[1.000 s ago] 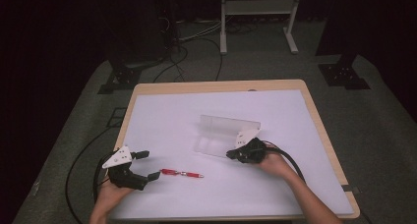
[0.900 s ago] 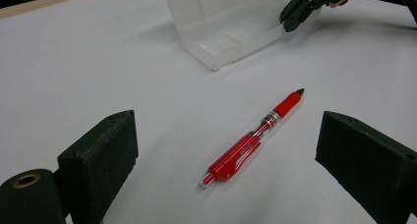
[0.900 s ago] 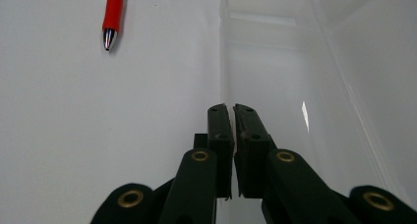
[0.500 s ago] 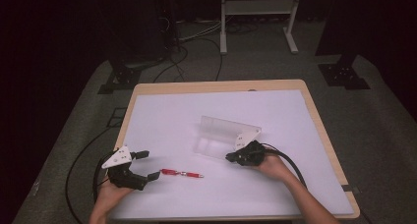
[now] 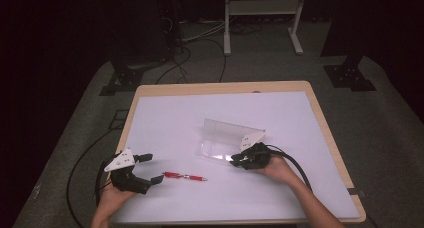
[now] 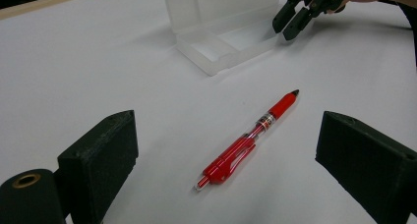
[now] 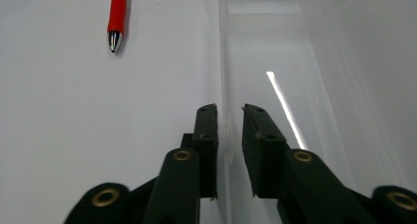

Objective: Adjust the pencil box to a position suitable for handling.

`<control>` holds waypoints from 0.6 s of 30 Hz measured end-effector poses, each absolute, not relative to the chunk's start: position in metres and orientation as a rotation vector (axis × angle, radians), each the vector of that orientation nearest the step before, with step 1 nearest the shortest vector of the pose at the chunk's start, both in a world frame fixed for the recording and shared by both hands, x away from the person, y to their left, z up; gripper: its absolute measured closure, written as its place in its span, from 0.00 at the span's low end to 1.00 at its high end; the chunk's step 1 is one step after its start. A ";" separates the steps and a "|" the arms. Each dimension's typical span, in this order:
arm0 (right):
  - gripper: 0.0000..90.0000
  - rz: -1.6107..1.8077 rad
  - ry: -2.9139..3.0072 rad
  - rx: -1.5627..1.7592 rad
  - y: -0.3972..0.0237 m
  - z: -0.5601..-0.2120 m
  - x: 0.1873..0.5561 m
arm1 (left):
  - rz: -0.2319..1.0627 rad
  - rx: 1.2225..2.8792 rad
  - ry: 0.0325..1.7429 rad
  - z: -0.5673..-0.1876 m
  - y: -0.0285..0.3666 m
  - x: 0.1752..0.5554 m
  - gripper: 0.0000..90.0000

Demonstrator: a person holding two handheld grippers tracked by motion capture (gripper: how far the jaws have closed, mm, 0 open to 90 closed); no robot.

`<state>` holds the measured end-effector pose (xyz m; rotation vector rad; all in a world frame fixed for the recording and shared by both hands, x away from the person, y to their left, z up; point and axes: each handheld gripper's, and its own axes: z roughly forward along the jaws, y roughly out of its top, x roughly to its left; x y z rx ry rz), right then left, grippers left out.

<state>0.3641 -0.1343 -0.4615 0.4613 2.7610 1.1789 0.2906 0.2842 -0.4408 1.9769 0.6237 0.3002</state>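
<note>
A clear plastic box (image 5: 227,138) lies open mid-table with its lid standing up behind the tray. My right gripper (image 5: 235,161) is at the tray's near right end. In the right gripper view its jaws (image 7: 229,110) straddle the box's thin side wall (image 7: 222,62); they have just been opening, and a gap shows beside the wall. A red pen (image 5: 185,176) lies flat between the two hands. My left gripper (image 5: 155,168) stands wide open just left of it. In the left gripper view the pen (image 6: 248,140) lies ahead between the jaws, untouched, with the box (image 6: 221,42) and the right gripper (image 6: 290,25) beyond.
The white table top (image 5: 300,118) has a wooden rim. Cables trail from both grippers over the near edge. Dark floor, stand legs and a metal frame lie beyond the table's far side.
Both hands and the pen keep their places. The box's lid edge looks slightly shifted compared with a second ago.
</note>
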 end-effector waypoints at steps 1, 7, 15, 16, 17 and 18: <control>0.79 1.187 2.761 0.459 -0.136 -0.460 0.364 | 0.300 1.977 0.623 -0.441 0.284 0.291 0.09; 0.67 1.236 2.752 0.512 -0.144 -0.453 0.363 | 0.298 1.975 0.617 -0.440 0.281 0.291 0.09; 0.56 1.246 2.748 0.547 -0.159 -0.447 0.357 | 0.288 1.983 0.616 -0.442 0.280 0.292 0.09; 0.55 1.247 2.751 0.555 -0.162 -0.446 0.357 | 0.290 1.983 0.615 -0.441 0.280 0.292 0.09; 0.55 1.246 2.751 0.557 -0.164 -0.445 0.357 | 0.290 1.984 0.614 -0.441 0.280 0.292 0.09; 0.54 1.250 2.748 0.563 -0.166 -0.444 0.356 | 0.290 1.984 0.613 -0.441 0.279 0.292 0.09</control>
